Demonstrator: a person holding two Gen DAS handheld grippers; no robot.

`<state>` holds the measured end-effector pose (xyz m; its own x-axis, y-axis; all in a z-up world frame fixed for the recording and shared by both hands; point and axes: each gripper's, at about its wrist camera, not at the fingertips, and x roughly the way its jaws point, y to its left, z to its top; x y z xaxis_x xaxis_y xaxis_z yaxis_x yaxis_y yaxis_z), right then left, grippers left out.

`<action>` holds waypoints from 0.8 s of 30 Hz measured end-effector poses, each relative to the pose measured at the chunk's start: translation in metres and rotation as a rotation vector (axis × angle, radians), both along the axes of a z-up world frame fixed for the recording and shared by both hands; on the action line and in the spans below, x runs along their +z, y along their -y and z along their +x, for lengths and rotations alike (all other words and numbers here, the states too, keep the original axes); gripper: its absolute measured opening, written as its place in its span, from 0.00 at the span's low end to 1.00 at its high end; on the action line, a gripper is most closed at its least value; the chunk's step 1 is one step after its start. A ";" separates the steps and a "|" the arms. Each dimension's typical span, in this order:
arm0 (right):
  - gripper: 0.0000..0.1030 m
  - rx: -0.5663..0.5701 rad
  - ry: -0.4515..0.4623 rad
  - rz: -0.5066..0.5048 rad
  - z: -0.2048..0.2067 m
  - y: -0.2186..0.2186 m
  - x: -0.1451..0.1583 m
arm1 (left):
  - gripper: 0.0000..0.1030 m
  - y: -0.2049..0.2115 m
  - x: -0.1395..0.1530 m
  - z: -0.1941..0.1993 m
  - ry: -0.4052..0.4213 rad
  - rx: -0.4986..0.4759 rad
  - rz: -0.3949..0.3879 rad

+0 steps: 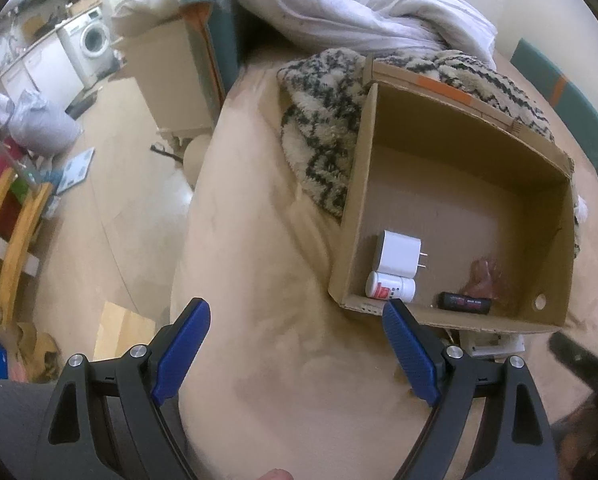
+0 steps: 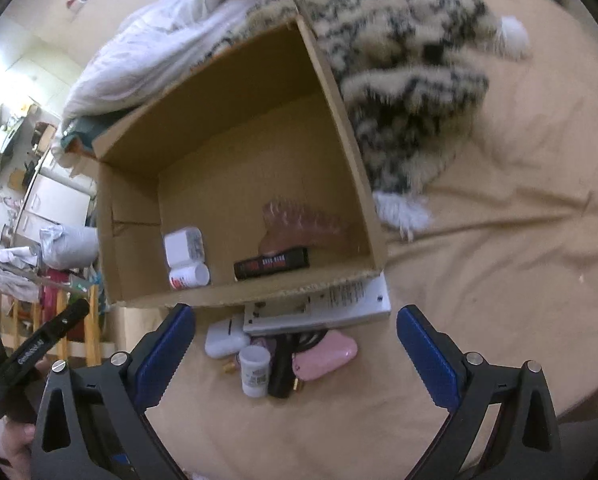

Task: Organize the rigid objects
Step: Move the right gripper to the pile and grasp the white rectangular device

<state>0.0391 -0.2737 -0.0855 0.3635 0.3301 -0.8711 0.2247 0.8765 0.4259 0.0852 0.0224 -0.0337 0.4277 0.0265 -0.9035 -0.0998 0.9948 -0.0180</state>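
- Currently we hold the left tool (image 1: 295, 320) with its jaws apart and nothing between them, over bare bed sheet (image 1: 259, 240) just left of the cardboard box (image 1: 357, 200); this tool has free room on its left side up to the mattress edge.
- Inside the box, from left to right, lie a white charger (image 2: 183, 246), a small white bottle (image 2: 189, 275), a black bar-shaped item (image 2: 272, 263) and a pink translucent piece (image 2: 299, 220) behind it.
- Outside, touching or just beside the box's near wall, the remaining pile sits on the bed: a white case (image 2: 225, 338), a white vial (image 2: 254, 368), a dark item (image 2: 281, 368), a pink case (image 2: 325, 356) and a flat white panel (image 2: 319, 306) partly under the box edge.
- We judge these items light, stiff and smooth-skinned; the vial may roll, so grip it across its body, and take the pink case across its narrow width.
- We hold the right tool (image 2: 295, 348) spread wide, empty, directly above the pile.
- Note that the soft sheet gives under pressure, and the near box wall crowds the approach; open bed lies to the right.
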 end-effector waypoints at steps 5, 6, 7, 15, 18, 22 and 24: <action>0.89 0.050 -0.111 -0.076 0.016 -0.013 -0.025 | 0.84 0.000 -0.003 0.001 -0.032 0.000 -0.036; 0.89 0.061 -0.130 -0.096 0.022 -0.015 -0.030 | 0.84 0.001 -0.003 0.001 -0.037 -0.001 -0.043; 0.89 0.066 -0.144 -0.104 0.026 -0.015 -0.034 | 0.84 0.001 -0.004 0.002 -0.043 -0.003 -0.053; 0.90 0.019 -0.247 -0.121 0.044 -0.002 -0.068 | 0.84 -0.003 -0.001 0.003 -0.047 0.007 -0.087; 0.90 0.062 -0.249 -0.086 0.051 -0.009 -0.074 | 0.84 -0.005 -0.003 0.005 -0.065 0.014 -0.105; 0.90 0.120 -0.264 -0.051 0.053 -0.017 -0.082 | 0.84 -0.002 -0.004 0.005 -0.072 0.008 -0.108; 0.89 0.135 -0.265 -0.047 0.050 -0.019 -0.082 | 0.84 0.000 -0.003 0.005 -0.070 0.001 -0.106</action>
